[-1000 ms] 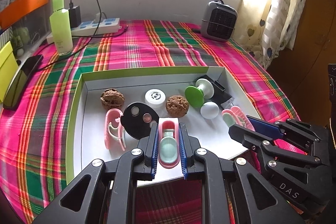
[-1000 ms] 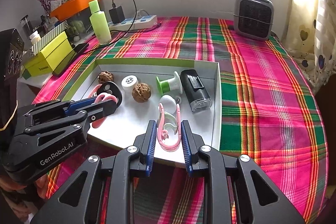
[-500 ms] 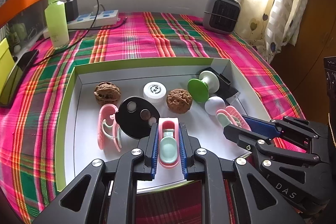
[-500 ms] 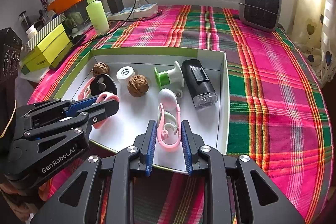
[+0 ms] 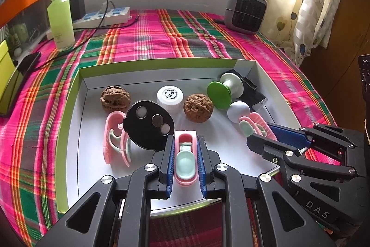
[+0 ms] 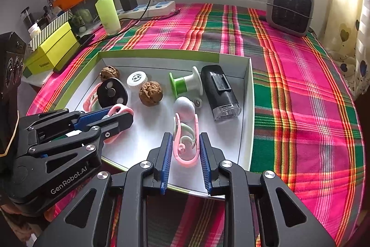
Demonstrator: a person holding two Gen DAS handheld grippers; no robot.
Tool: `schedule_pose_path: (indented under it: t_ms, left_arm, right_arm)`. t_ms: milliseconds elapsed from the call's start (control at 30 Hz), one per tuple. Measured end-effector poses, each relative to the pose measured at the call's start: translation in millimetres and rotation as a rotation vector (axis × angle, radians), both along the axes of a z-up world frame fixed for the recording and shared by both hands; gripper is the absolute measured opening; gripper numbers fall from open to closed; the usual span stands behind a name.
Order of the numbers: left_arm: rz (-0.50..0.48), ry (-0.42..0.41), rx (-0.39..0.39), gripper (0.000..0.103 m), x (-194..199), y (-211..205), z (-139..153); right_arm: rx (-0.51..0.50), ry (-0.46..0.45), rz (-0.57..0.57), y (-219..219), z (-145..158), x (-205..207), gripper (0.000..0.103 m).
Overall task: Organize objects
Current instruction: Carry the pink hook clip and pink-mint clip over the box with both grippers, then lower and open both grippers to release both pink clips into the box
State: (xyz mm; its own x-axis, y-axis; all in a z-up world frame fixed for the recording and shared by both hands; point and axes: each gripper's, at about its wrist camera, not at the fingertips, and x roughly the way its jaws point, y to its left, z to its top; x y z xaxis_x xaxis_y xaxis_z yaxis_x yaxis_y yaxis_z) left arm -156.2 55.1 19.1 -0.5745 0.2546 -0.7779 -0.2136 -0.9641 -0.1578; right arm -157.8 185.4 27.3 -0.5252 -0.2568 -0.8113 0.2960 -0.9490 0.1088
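A white tray [image 5: 148, 61] with a green rim lies on the plaid cloth. My left gripper [image 5: 185, 140] is shut on a pink clip with a mint pad [image 5: 185, 159] over the tray's near edge. My right gripper [image 6: 185, 136] is shut on another pink clip [image 6: 186, 145], held edge-on just in front of a white egg [image 6: 183, 105]. A third pink clip [image 5: 114, 138] lies at the tray's left, partly under a black oval disc [image 5: 148, 124]. Two walnuts [image 5: 115, 98] [image 5: 198, 108], a white cap [image 5: 170, 96], a green-and-white spool [image 5: 222, 92] and a black device [image 6: 220, 92] also lie inside.
A green bottle [image 5: 60, 15], a power strip [image 5: 101, 17] with a charger and cable, and a yellow box [image 6: 53, 50] stand at the back left. A small grey heater [image 5: 246, 10] sits at the back right. A curtain hangs along the table's right edge.
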Motion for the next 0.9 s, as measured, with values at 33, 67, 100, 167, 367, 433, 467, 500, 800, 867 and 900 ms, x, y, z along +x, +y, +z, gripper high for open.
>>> schedule_pose_path:
  t_ms: [33,67,100,167,367,433,467,500,800,867,900]
  left_arm:
    - [0.0,0.001,0.001,0.016,0.1,0.1,-0.1]
    - [0.0,-0.001,0.001,0.016,-0.3,-0.3,-0.8]
    - [0.001,-0.003,0.0,0.016,-0.3,-0.3,-1.3]
    - [-0.001,-0.002,0.0,0.016,-0.5,-0.1,-1.7]
    - [0.002,-0.005,0.0,0.016,-0.4,0.1,-1.3]
    - [0.002,-0.005,0.001,0.016,-0.6,0.1,-2.0]
    - [0.001,-0.005,0.0,0.016,-0.7,0.0,-2.2]
    - [0.002,-0.005,0.0,0.016,-1.1,-0.3,-2.5]
    - [0.002,-0.006,0.001,0.017,-1.7,-0.9,-2.1]
    - [0.003,-0.008,0.004,0.017,-1.8,-0.9,-1.9]
    - [0.002,-0.008,0.005,0.017,-2.0,-1.4,-2.1]
  right_arm:
    - [0.001,-0.001,0.005,-0.4,0.2,0.1,0.025]
    - [0.001,-0.003,0.01,-0.7,0.3,0.3,0.025]
    - [0.001,-0.004,0.015,-1.2,0.6,0.7,0.025]
    - [0.01,-0.005,0.025,-2.9,0.4,0.9,0.025]
    - [0.009,-0.018,0.029,-3.5,-0.3,-3.0,0.025]
    - [0.015,-0.024,0.03,-3.9,-1.2,-4.9,0.025]
    - [0.014,-0.027,0.03,-3.8,-1.6,-5.3,0.025]
    - [0.013,-0.032,0.032,-3.7,-2.2,-6.0,0.025]
    - [0.015,-0.043,0.034,-2.4,-3.6,-7.3,0.025]
    - [0.015,-0.043,0.034,-2.7,-3.8,-7.7,0.025]
    - [0.014,-0.043,0.033,-2.4,-4.0,-7.8,0.025]
